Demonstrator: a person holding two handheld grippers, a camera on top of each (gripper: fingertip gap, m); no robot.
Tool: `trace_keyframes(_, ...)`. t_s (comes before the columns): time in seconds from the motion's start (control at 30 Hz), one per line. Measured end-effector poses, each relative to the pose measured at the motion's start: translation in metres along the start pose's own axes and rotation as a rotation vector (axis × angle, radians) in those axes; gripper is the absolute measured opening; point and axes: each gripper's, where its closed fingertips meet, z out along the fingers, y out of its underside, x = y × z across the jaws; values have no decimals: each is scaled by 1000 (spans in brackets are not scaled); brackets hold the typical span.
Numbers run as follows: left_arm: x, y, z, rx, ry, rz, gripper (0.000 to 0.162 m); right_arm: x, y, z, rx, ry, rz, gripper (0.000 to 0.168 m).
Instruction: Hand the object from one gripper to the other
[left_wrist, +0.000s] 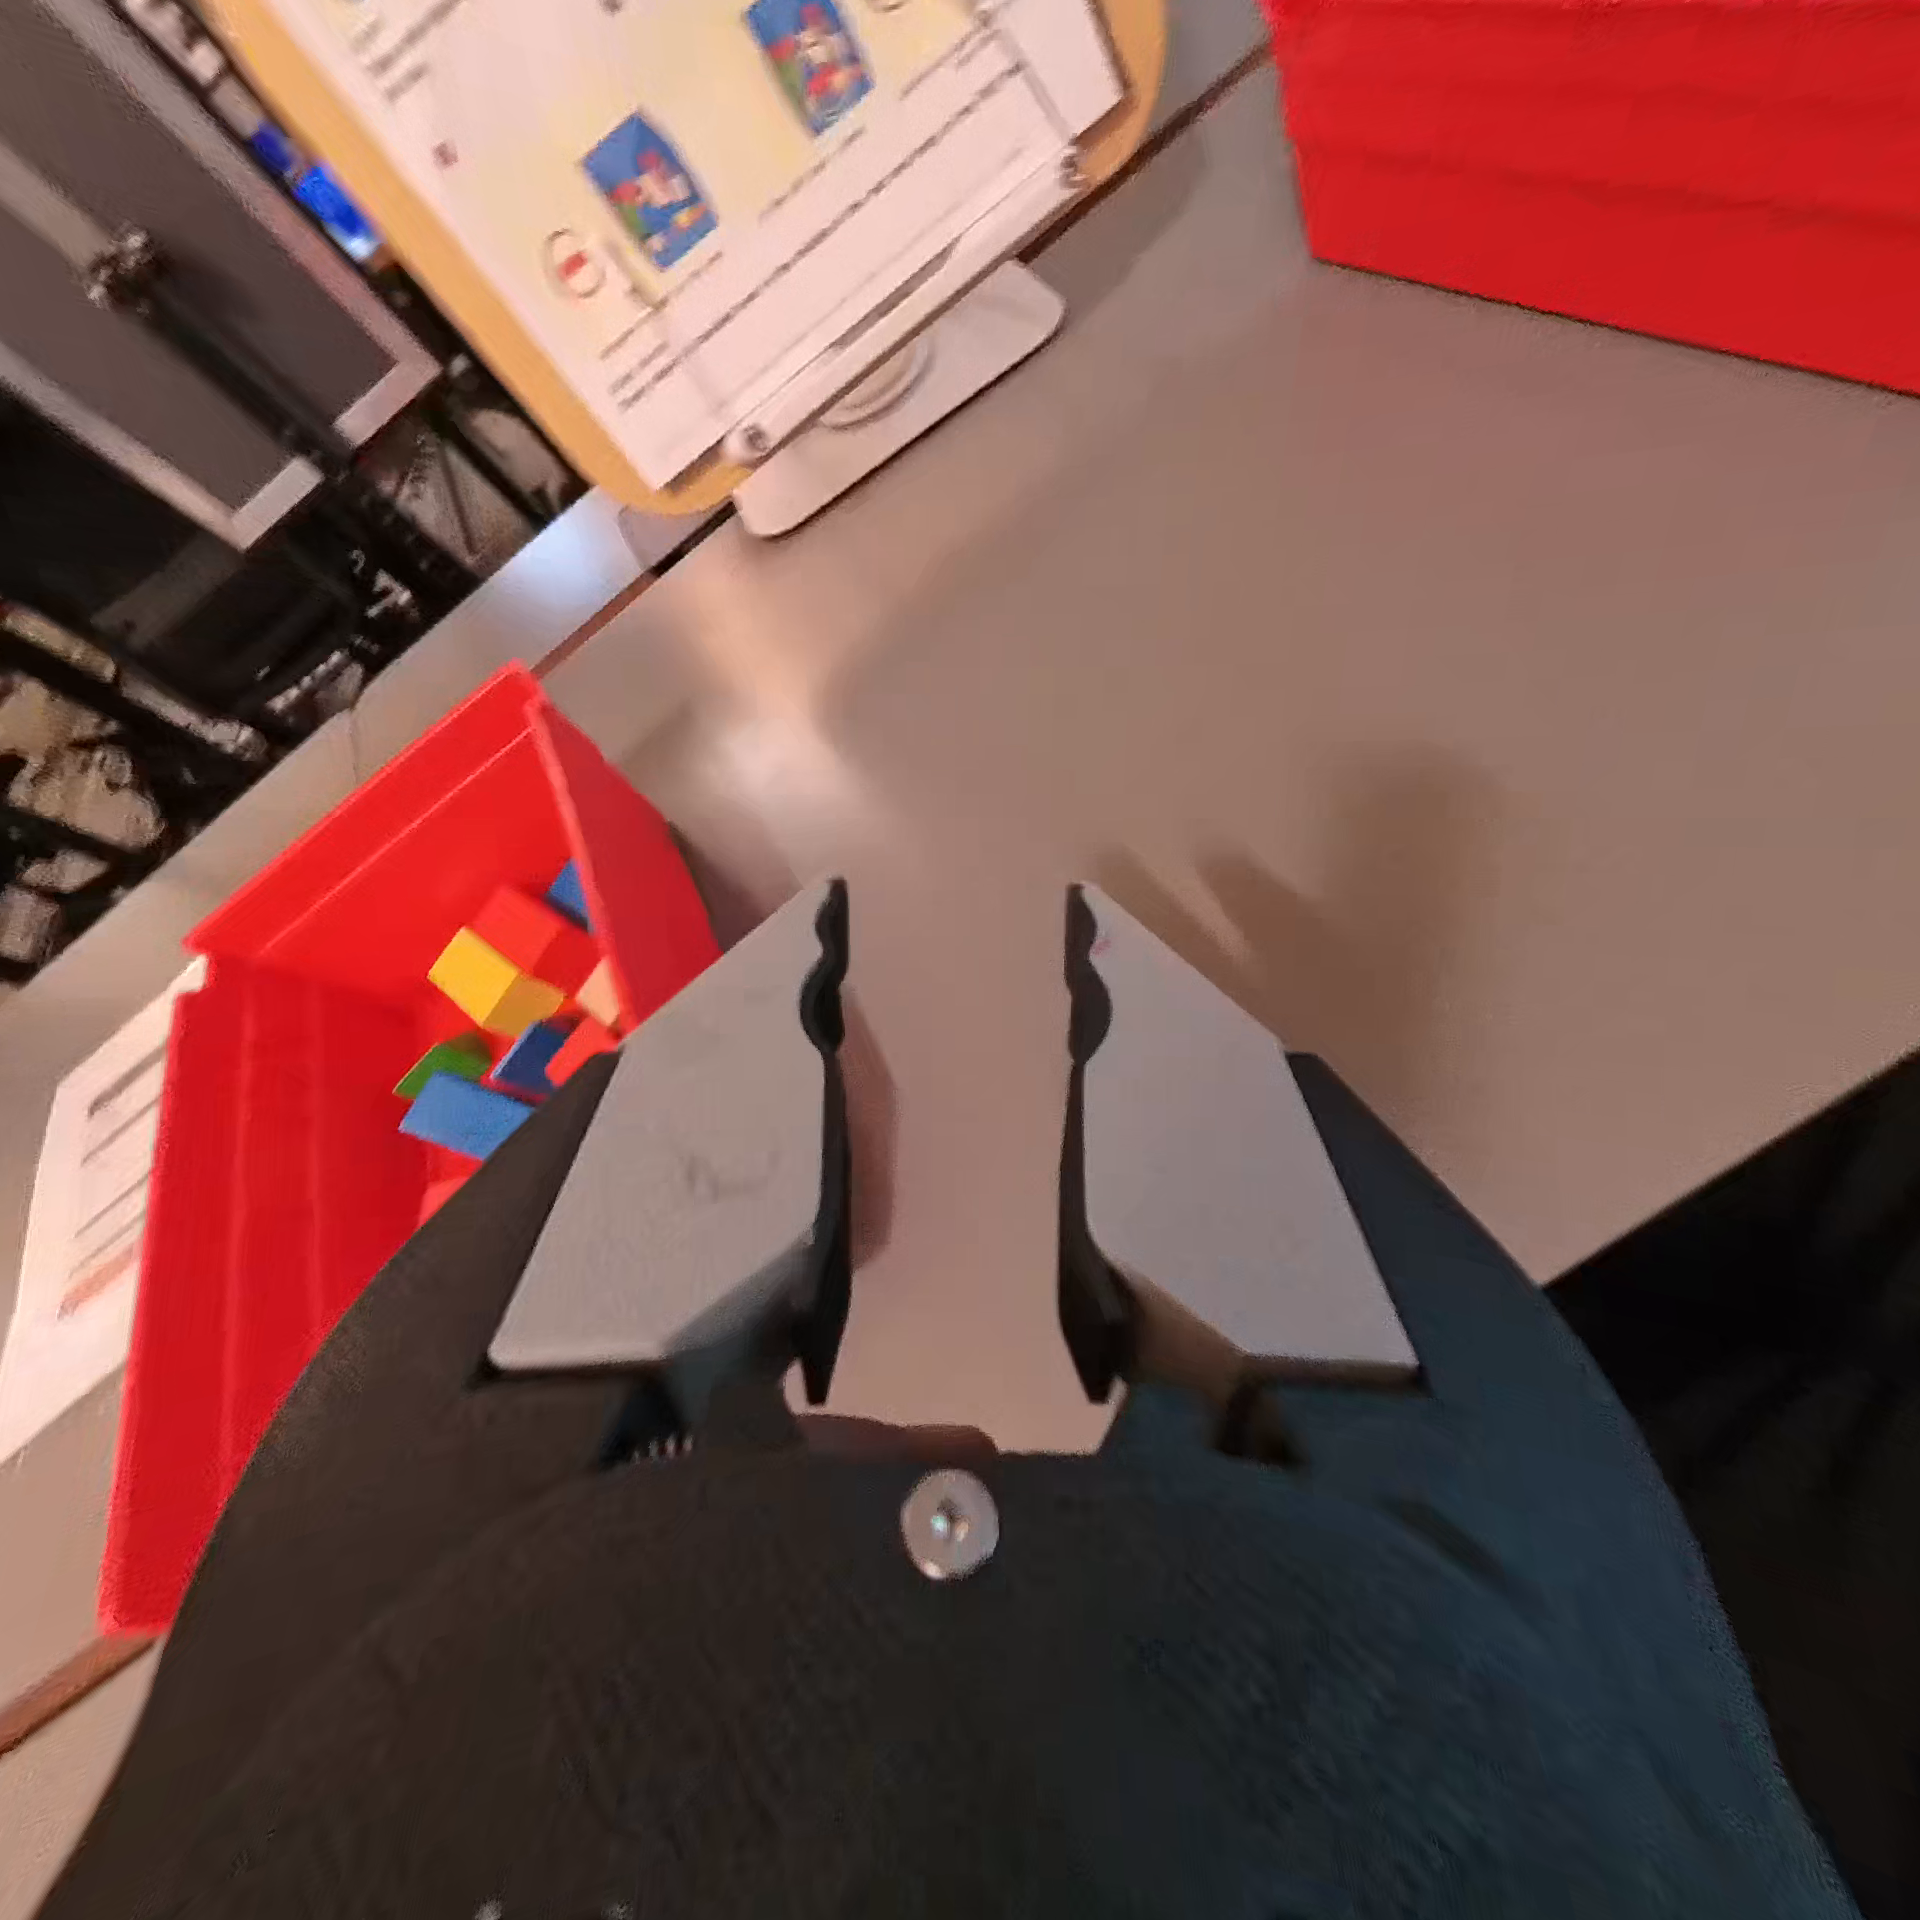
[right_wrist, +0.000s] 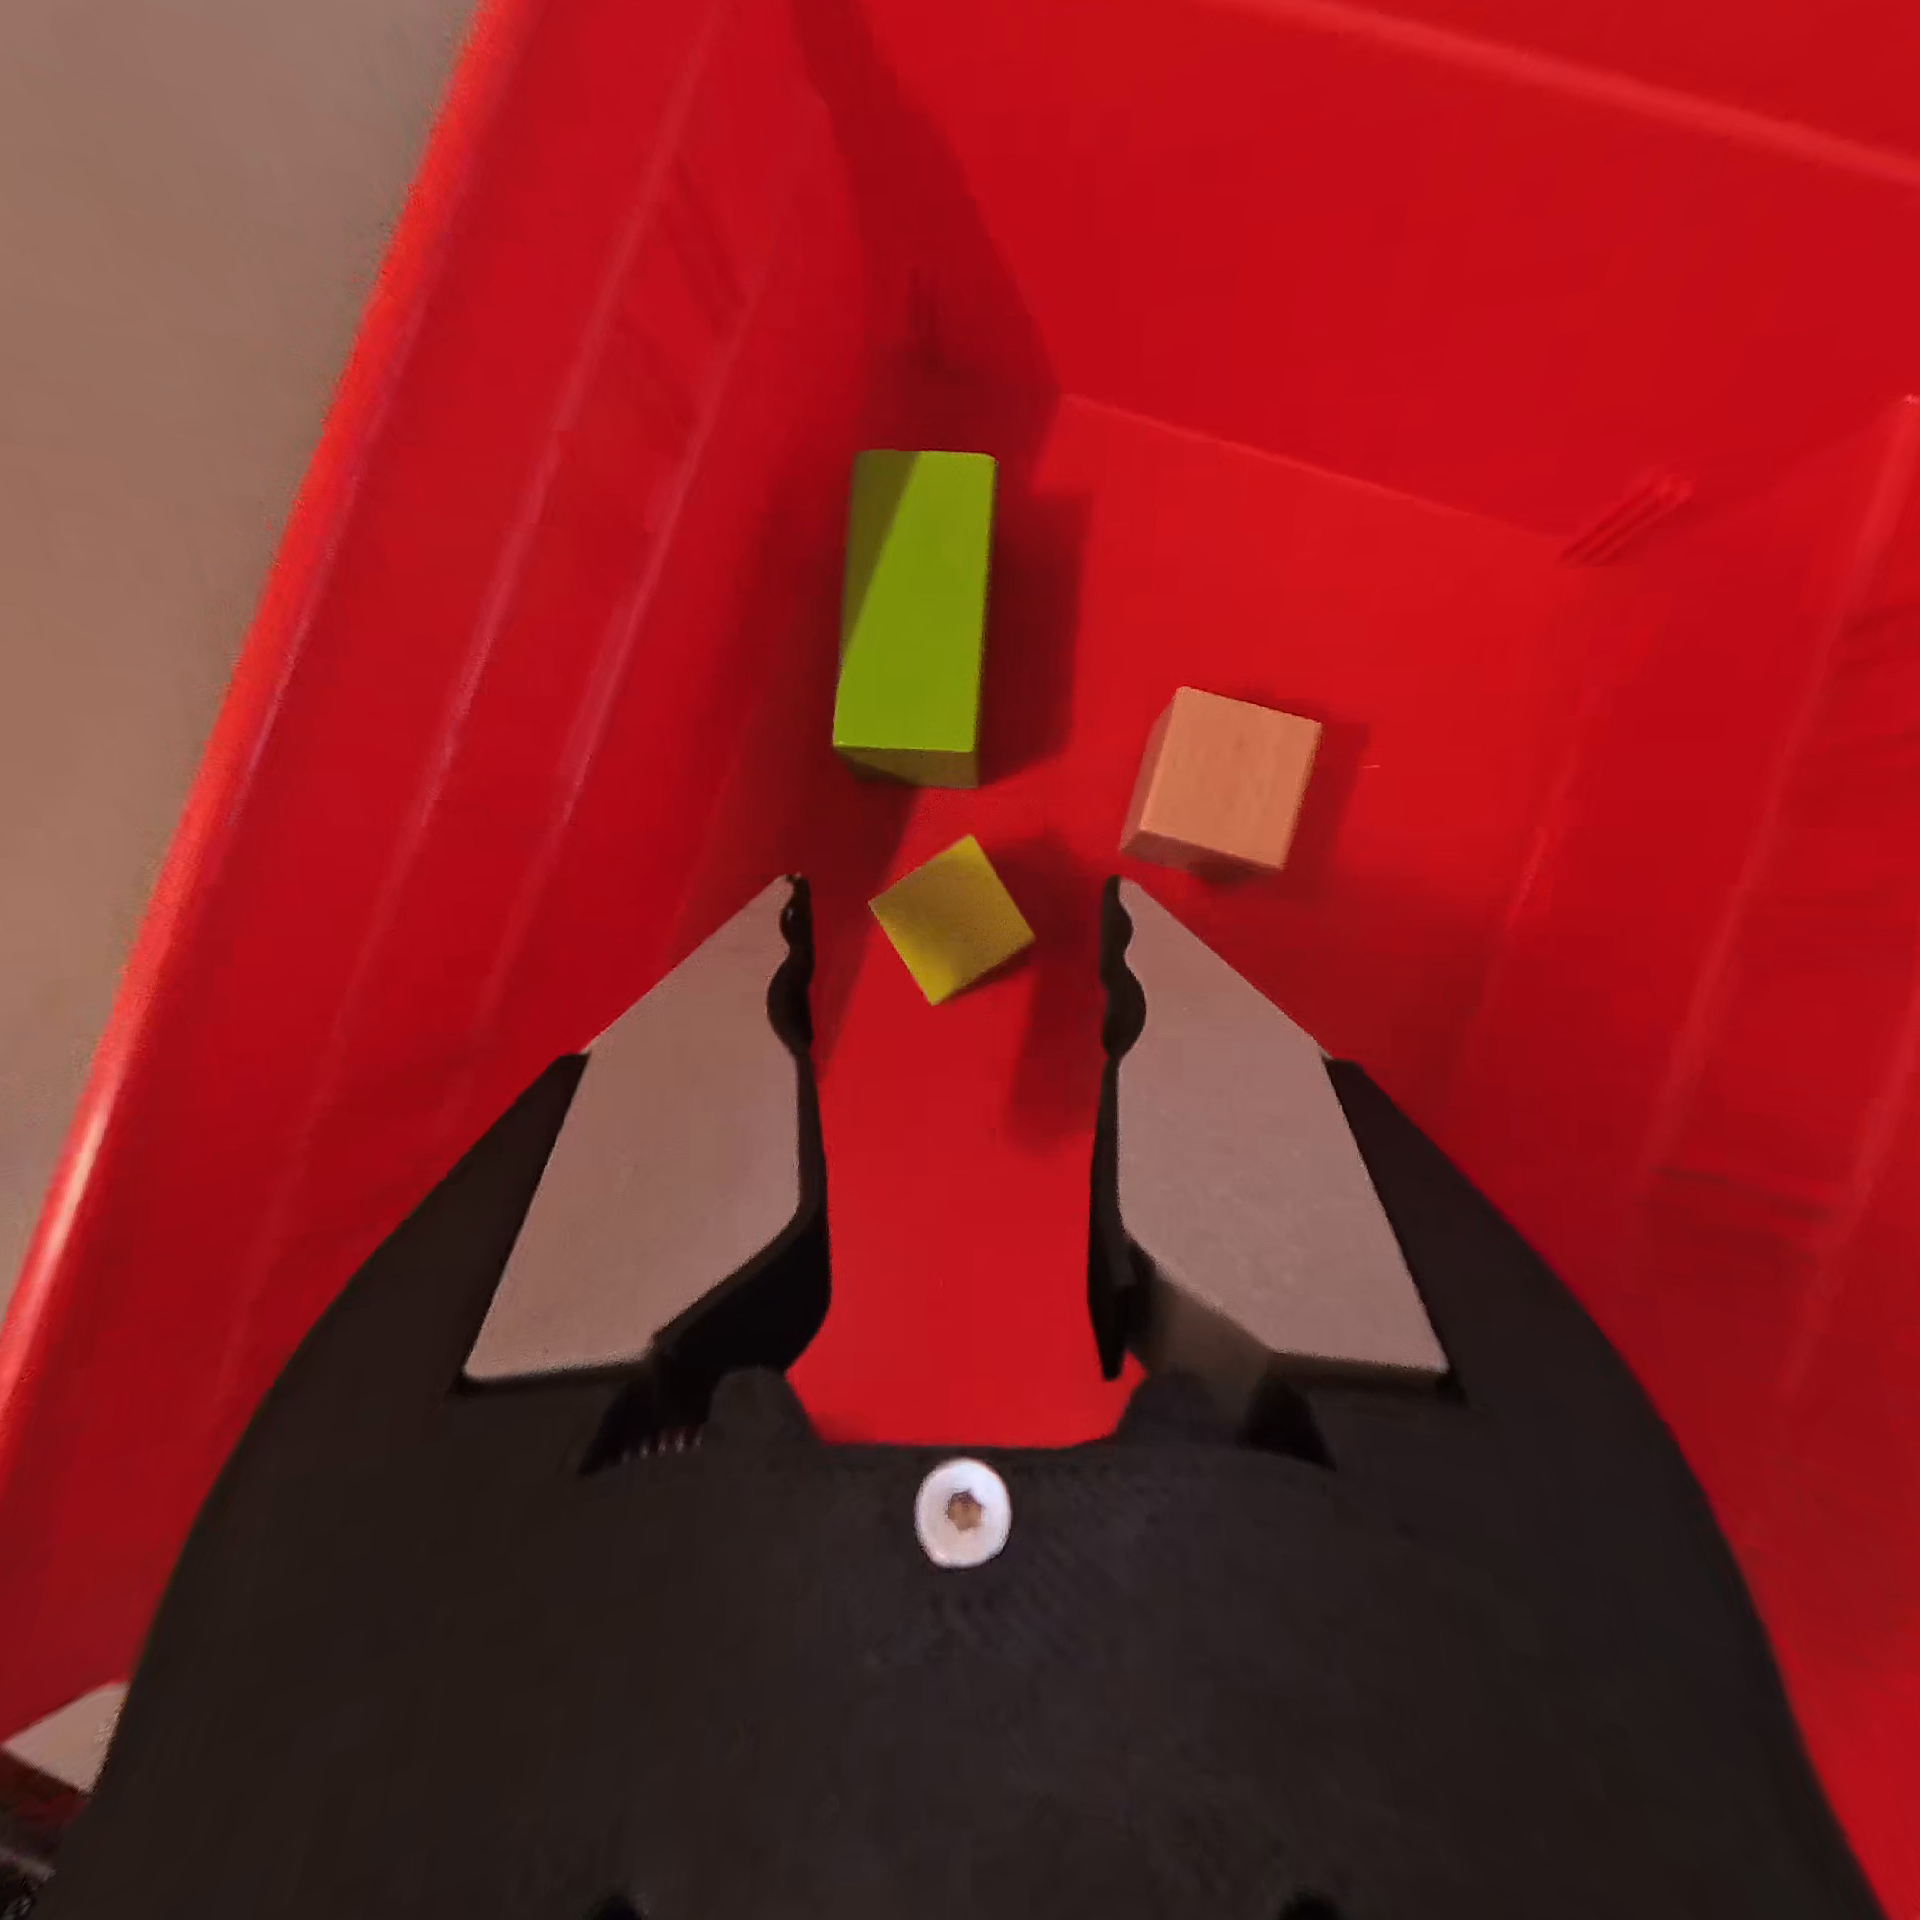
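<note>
In the right wrist view my right gripper (right_wrist: 956, 894) is open over the inside of a red bin (right_wrist: 1351, 312). A small yellow cube (right_wrist: 951, 920) shows between the fingertips, apart from both; I cannot tell if it is falling or lying on the bin floor. A long green block (right_wrist: 914, 613) and a plain wooden cube (right_wrist: 1221, 779) lie on the bin floor beyond it. In the left wrist view my left gripper (left_wrist: 956, 904) is open and empty above the grey table (left_wrist: 1351, 623). To its left a second red bin (left_wrist: 312, 1039) holds several coloured blocks (left_wrist: 499, 997).
A white stand with printed sheets (left_wrist: 779, 260) stands at the back of the table. A tall red bin (left_wrist: 1610, 156) fills the upper right of the left wrist view. A paper sheet (left_wrist: 73, 1226) lies left of the block bin. The table edge (left_wrist: 1610, 1195) runs at the right. About 45 cm separates my left fingertips from my right.
</note>
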Motion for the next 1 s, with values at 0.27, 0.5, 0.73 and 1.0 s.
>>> trace_keyframes(0.27, -114, 63, -28, -120, -269, -196, 47, -47, -11, -88, 308, -91, -69, 47)
trace_keyframes(0.5, -168, 132, 4, -346, -80, -446, 62, -86, -21, -144, 469, -150, -156, 43)
trace_keyframes(0.73, -175, 180, 30, -718, 96, -410, 67, -103, -16, -147, 461, -184, -207, 44)
trace_keyframes(1.0, -135, 221, 30, -1089, 265, -624, 84, -100, -14, -154, 478, -185, -207, 44)
